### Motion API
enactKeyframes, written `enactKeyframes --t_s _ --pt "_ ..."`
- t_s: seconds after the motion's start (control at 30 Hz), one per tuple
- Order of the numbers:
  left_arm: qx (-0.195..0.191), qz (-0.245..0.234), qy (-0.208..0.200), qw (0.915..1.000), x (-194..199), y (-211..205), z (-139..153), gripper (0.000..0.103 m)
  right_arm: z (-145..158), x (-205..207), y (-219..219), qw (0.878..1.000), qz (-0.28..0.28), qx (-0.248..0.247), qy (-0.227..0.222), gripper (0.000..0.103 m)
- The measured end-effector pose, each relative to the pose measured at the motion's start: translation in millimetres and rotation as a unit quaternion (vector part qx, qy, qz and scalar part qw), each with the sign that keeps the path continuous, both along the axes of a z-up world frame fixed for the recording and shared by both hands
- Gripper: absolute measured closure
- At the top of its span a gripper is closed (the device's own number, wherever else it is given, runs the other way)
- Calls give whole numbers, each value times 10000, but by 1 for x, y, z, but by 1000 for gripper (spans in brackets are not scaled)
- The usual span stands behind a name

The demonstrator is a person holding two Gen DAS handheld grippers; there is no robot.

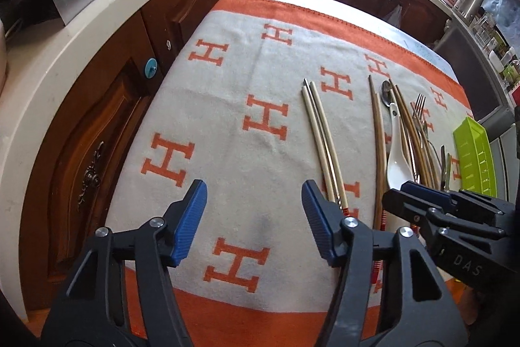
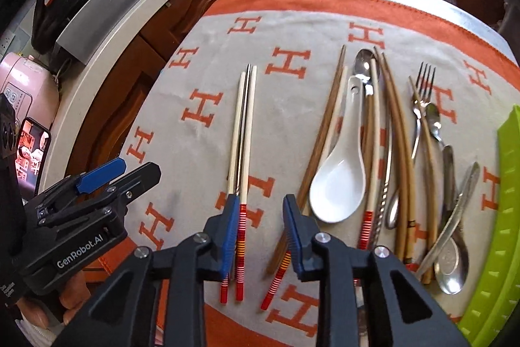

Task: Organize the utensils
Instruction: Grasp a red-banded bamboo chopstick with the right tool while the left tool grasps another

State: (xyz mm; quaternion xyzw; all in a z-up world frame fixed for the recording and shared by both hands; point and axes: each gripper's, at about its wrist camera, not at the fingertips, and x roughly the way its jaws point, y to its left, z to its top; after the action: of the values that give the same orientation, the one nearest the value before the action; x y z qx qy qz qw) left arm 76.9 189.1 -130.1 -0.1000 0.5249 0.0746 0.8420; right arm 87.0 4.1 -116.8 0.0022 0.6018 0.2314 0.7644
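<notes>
Utensils lie on an orange-and-cream cloth. A set of three chopsticks lies apart at left, cream ones with red-striped ends; it also shows in the left wrist view. To the right is a pile: a white ceramic spoon, brown chopsticks, a fork and metal spoons. My right gripper is open and empty, low over the red ends of the set of three. My left gripper is open and empty over bare cloth left of the chopsticks.
A lime green slotted tray stands at the right edge of the cloth, also in the left wrist view. Dark wooden cabinets and a pale countertop run along the left and far sides.
</notes>
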Motion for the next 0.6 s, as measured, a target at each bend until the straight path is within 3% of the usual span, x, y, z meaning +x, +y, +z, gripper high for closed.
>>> enactKeyframes --t_s 0.17,0.3,0.6 --pt "-113 9 127 9999 -5 2 -16 47 -14 -9 15 9998 190 -18 37 78" --pt "-178 -56 123 9997 -9 0 -19 47 -19 -12 22 9995 227 -217 -96 88" --pt "-255 -149 134 9995 -11 -5 -21 47 -30 -13 26 9992 211 -335 -16 90"
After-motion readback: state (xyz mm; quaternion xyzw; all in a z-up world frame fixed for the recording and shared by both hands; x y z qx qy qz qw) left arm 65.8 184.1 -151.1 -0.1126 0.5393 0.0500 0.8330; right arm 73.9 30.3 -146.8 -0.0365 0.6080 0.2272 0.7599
